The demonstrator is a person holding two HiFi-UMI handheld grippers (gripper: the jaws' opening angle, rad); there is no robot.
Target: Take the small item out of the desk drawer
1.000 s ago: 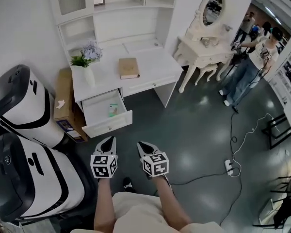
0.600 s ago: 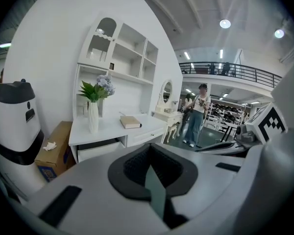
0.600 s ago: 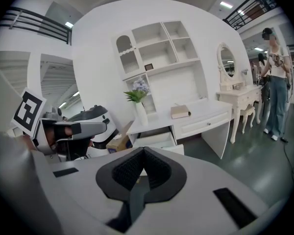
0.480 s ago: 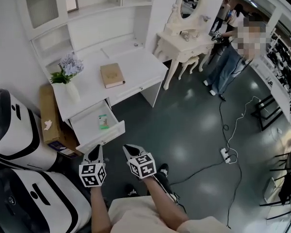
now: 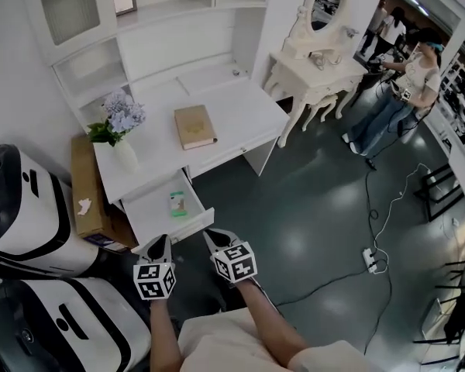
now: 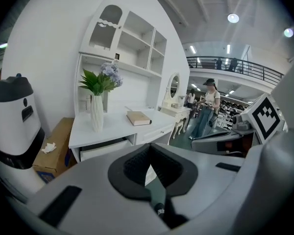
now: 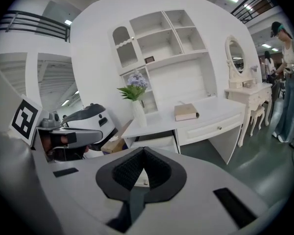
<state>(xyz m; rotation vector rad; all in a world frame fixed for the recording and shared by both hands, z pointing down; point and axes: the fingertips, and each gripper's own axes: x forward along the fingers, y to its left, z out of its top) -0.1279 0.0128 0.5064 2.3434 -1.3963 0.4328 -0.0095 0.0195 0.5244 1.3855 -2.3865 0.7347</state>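
Note:
The white desk's drawer (image 5: 156, 215) stands pulled open, and a small green-and-white item (image 5: 178, 202) lies inside it near the right wall. My left gripper (image 5: 162, 242) is shut and empty, its tips just short of the drawer's front edge. My right gripper (image 5: 210, 235) hangs beside it, also shut with nothing in it, just right of the drawer's front corner. The open drawer (image 6: 106, 148) shows past my left gripper (image 6: 149, 148) in the left gripper view. It appears again as the drawer (image 7: 156, 143) beyond my right gripper (image 7: 143, 151) in the right gripper view. The item is hidden in both.
On the desk top (image 5: 240, 111) lie a tan book (image 5: 195, 126) and a vase of flowers (image 5: 124, 142). A cardboard box (image 5: 85, 188) and white machines (image 5: 31, 208) stand at the left. A dressing table (image 5: 318, 60), a person (image 5: 403, 84) and a floor cable with power strip (image 5: 370, 258) are at the right.
Both grippers have come closer to the open drawer's front edge. They stay shut and empty. The head view has swung a little.

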